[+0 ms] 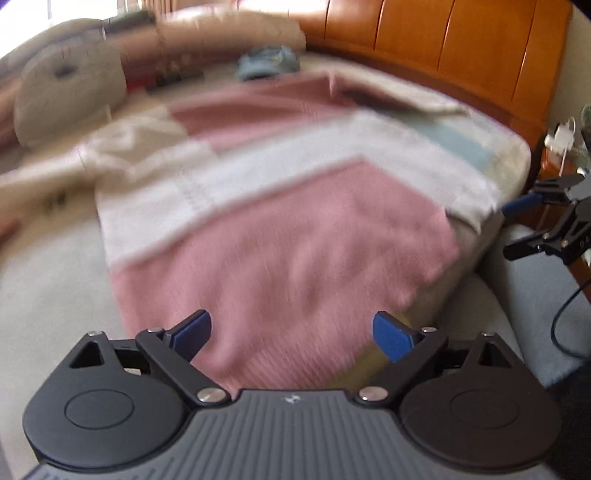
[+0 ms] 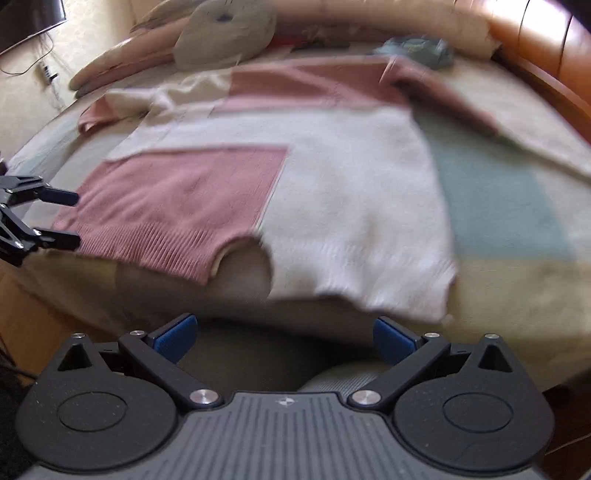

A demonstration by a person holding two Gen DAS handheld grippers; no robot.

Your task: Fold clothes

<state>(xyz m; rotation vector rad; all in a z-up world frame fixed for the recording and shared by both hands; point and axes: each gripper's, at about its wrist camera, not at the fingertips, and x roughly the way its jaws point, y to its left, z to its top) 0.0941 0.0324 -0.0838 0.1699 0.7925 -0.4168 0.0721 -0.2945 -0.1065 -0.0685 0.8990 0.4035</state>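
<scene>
A pink and white knit sweater (image 2: 295, 173) lies spread flat on the bed, its hem at the near edge. It also shows in the left wrist view (image 1: 280, 229). My left gripper (image 1: 291, 332) is open and empty, just over the pink hem corner. My right gripper (image 2: 284, 338) is open and empty, a little short of the white hem. Each gripper shows in the other's view, the right one (image 1: 517, 230) at the far right, the left one (image 2: 74, 218) at the far left, both open.
A folded blue garment (image 2: 417, 48) lies at the bed's far side by beige pillows (image 2: 225, 33). A wooden headboard (image 1: 461, 48) runs along the right. A side table with a charger (image 1: 561, 133) stands beside the bed. The bedcover (image 2: 498, 192) has teal and cream patches.
</scene>
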